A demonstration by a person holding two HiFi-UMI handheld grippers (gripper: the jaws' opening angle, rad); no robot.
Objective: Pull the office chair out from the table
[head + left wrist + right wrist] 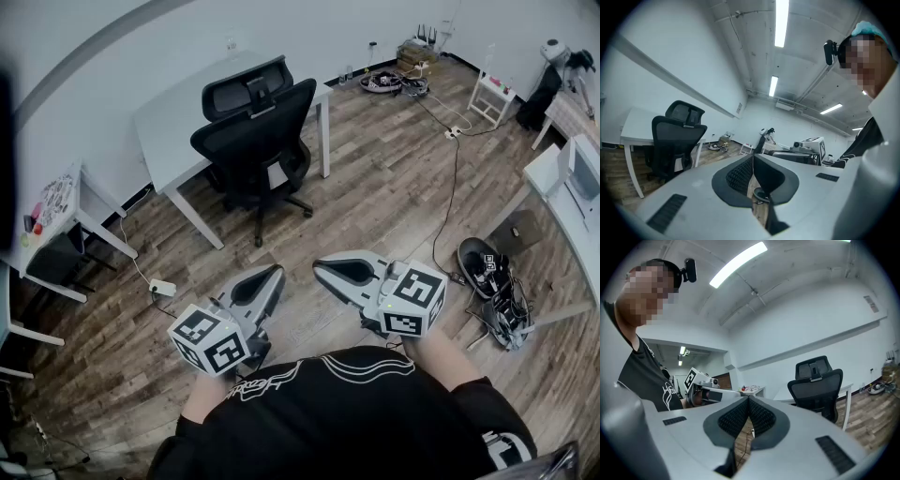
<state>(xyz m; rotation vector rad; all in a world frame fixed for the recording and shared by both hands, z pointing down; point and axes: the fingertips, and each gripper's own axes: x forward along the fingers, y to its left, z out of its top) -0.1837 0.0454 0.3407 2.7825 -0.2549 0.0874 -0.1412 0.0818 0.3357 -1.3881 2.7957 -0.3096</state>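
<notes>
A black mesh office chair (255, 139) stands tucked against a white table (169, 117) by the far wall, its back turned to me. The chair (675, 140) shows at the left of the left gripper view, and the chair (816, 385) at the right of the right gripper view. My left gripper (274, 272) is shut with nothing between its jaws, held level near my body, well short of the chair. My right gripper (319, 265) is likewise shut and empty, beside the left one. Each gripper carries a marker cube.
A white power strip (161, 288) with its cord lies on the wood floor at the left. A cable (454, 178) runs across the floor to the right, ending near shoes and clutter (495, 286). More white desks stand at the left (56, 225) and right (562, 197) edges.
</notes>
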